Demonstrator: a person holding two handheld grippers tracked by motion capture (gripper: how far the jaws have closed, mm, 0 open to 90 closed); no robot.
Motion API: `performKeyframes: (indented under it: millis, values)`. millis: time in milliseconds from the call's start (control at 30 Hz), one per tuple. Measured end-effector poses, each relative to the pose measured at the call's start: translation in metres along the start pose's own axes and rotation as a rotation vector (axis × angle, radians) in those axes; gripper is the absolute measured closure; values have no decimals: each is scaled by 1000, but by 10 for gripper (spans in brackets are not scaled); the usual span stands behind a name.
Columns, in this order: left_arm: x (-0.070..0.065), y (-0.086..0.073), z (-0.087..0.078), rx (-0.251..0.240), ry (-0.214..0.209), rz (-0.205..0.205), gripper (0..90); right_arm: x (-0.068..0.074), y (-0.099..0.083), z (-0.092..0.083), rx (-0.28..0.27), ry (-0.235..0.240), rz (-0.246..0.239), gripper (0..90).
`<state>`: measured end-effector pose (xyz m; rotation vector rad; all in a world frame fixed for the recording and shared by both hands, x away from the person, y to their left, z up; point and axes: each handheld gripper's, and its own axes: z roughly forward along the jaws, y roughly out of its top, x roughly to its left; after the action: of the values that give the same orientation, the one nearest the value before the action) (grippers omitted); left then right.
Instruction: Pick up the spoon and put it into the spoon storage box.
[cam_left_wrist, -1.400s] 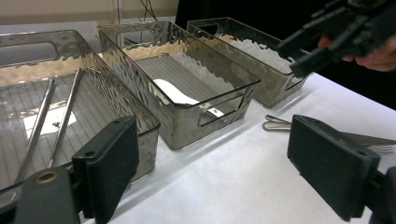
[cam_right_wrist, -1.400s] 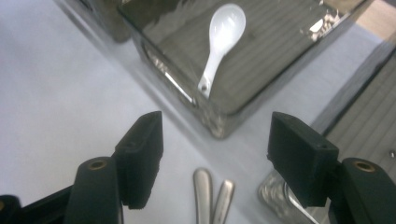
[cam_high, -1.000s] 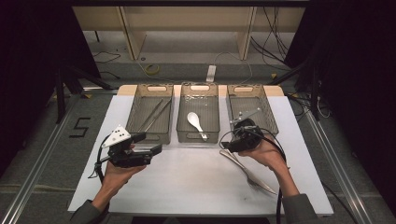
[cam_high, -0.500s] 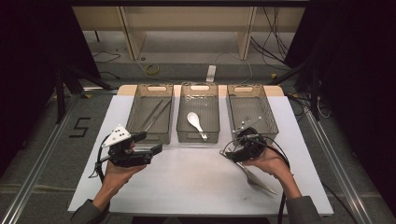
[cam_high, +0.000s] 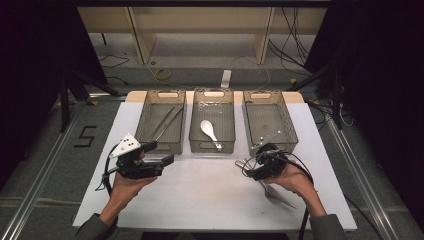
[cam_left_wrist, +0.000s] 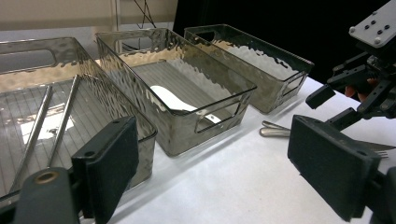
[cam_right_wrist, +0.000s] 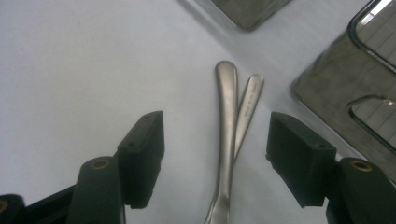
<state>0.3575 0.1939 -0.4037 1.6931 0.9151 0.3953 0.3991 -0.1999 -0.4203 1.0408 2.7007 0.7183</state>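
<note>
Your left gripper (cam_high: 165, 154) hovers above the white table (cam_high: 200, 195) just in front of the left bin (cam_high: 161, 121), its fingers (cam_left_wrist: 109, 163) spread wide with nothing between them. That left bin holds two long metal rods, perhaps chopsticks (cam_high: 164, 124), lying side by side. The middle bin (cam_high: 212, 120) holds a white spoon (cam_high: 209, 131). The right bin (cam_high: 269, 121) stands beside it, near the table's right side.

Your right gripper (cam_high: 250, 169) sits low over the table, just in front of the right bin. Its fingers (cam_right_wrist: 144, 149) have just been closing but stand apart, with two metal cutlery handles (cam_right_wrist: 231, 121) lying between them on the table, touching neither pad. The two handles lie crossed, one over the other, their rounded ends pointing toward the bins. In the high view a fork (cam_high: 274, 194) of that pile shows under your right hand (cam_high: 295, 181).
</note>
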Motion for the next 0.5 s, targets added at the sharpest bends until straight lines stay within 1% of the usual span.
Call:
performKeyframes:
  millis: [67, 267, 333, 433, 500]
  values:
    - [0, 0, -1, -1, 0, 1, 160, 0, -1, 1, 19, -4, -3, 380]
    - [0, 0, -1, -3, -4, -1, 161, 1, -5, 6, 48, -1, 4, 377]
    - [0, 0, 0, -2, -5, -1, 161, 0, -7, 8, 51, 1, 1, 371]
    - [0, 0, 0, -2, -4, 3, 160, 0, -10, 9, 59, 3, 6, 338]
    - [0, 0, -1, -2, -4, -1, 160, -1, -10, 10, 63, 3, 5, 339]
